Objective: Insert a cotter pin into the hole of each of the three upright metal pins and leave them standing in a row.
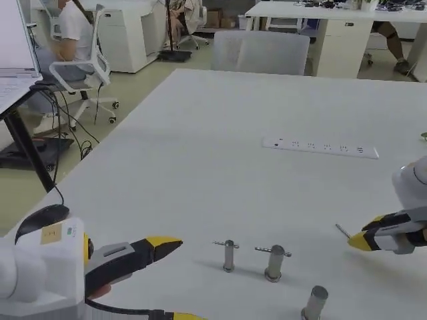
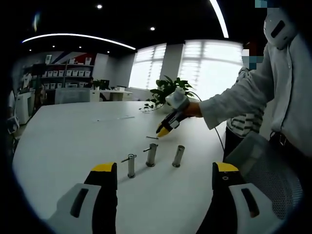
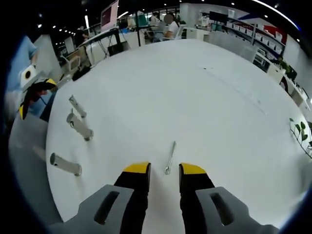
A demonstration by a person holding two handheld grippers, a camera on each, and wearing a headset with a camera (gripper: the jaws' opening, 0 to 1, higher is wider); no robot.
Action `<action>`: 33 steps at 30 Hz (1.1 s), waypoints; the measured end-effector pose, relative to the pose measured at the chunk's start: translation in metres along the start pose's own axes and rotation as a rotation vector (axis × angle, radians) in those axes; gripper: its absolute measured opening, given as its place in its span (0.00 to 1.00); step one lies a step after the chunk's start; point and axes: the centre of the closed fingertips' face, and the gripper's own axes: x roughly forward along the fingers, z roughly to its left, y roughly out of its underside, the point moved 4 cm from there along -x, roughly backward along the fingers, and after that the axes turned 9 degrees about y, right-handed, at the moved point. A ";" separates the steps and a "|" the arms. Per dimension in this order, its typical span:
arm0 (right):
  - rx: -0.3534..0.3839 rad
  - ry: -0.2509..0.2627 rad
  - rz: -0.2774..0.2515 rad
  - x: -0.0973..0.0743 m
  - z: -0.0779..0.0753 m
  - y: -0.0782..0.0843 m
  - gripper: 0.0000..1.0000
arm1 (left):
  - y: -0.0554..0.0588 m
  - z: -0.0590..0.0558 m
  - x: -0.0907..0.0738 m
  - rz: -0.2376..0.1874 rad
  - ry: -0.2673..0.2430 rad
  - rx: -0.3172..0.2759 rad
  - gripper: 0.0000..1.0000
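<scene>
White table (image 1: 200,153) is spanning the frame. Left gripper (image 2: 165,168) is hanging wide open at frame bottom, empty. Right gripper (image 3: 165,169) is hovering part-open, empty. Three metal pins (image 1: 273,262) are standing bottom centre, two carrying cotter pins (image 1: 225,245), third pin (image 1: 315,301) bare. Last cotter pin (image 3: 170,157) is lying just ahead of the right jaws. Pickup seemingly in hand, calling for closing on its shank.

White table (image 1: 200,147) bearing: three metal pins (image 1: 274,263) standing at 6 o'clock, loose cotter pin (image 1: 342,231) lying at 4 o'clock, power strip (image 1: 320,147) lying at 2 o'clock.
</scene>
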 end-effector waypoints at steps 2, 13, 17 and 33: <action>0.000 0.001 0.007 0.003 -0.002 -0.001 0.24 | 0.001 0.000 -0.001 0.000 -0.003 -0.002 0.80; 0.005 -0.005 0.049 0.016 -0.005 -0.002 0.16 | 0.001 0.003 -0.005 -0.004 -0.018 -0.009 0.80; -0.012 -0.005 0.066 0.019 -0.004 0.001 0.15 | 0.002 0.003 -0.006 -0.003 -0.021 -0.011 0.80; -0.234 -0.025 0.086 0.018 -0.001 0.002 0.06 | 0.001 0.005 -0.004 -0.001 -0.015 -0.013 0.79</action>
